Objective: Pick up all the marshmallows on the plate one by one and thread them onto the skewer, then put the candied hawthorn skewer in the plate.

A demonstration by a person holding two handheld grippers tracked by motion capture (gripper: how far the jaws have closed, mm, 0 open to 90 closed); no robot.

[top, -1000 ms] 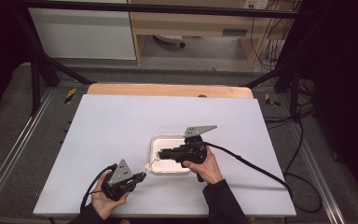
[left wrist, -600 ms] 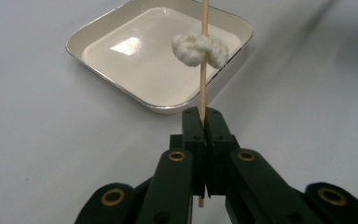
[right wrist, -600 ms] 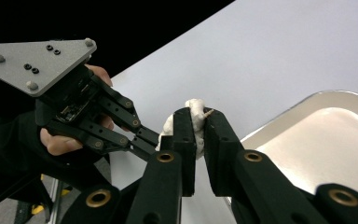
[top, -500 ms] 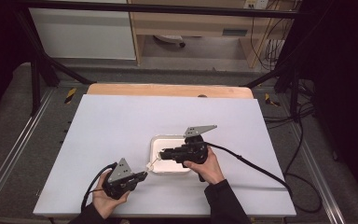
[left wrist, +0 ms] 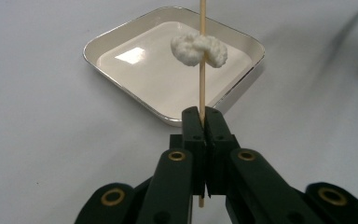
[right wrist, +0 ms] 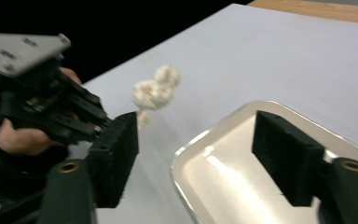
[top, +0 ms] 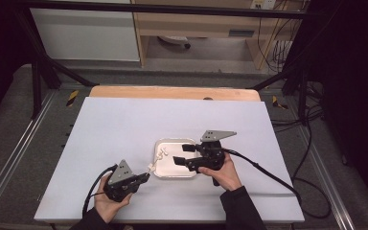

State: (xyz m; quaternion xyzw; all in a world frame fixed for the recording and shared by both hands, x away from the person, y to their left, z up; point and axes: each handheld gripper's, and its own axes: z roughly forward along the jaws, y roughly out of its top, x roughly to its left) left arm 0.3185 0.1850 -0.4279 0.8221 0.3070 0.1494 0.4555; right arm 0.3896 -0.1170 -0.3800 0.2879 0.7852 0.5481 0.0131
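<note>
A thin wooden skewer runs through a lumpy white piece of food. My left gripper is shut on the skewer's lower part and holds it out over the near edge of a shallow white square tray. In the high view the left gripper sits just left of the tray, with the skewer's white pieces over the tray's left rim. My right gripper hovers open above the tray. In the right gripper view the right gripper holds nothing, and the white pieces float beyond its left jaw.
The tray stands on a wide white table sheet with a wooden strip along the far edge. A black cable trails right from the right gripper. Dark frame rails flank the table.
The left gripper has brought the skewer slightly closer to the tray, its tip now over the left rim. The right gripper has hardly moved and stays open.
</note>
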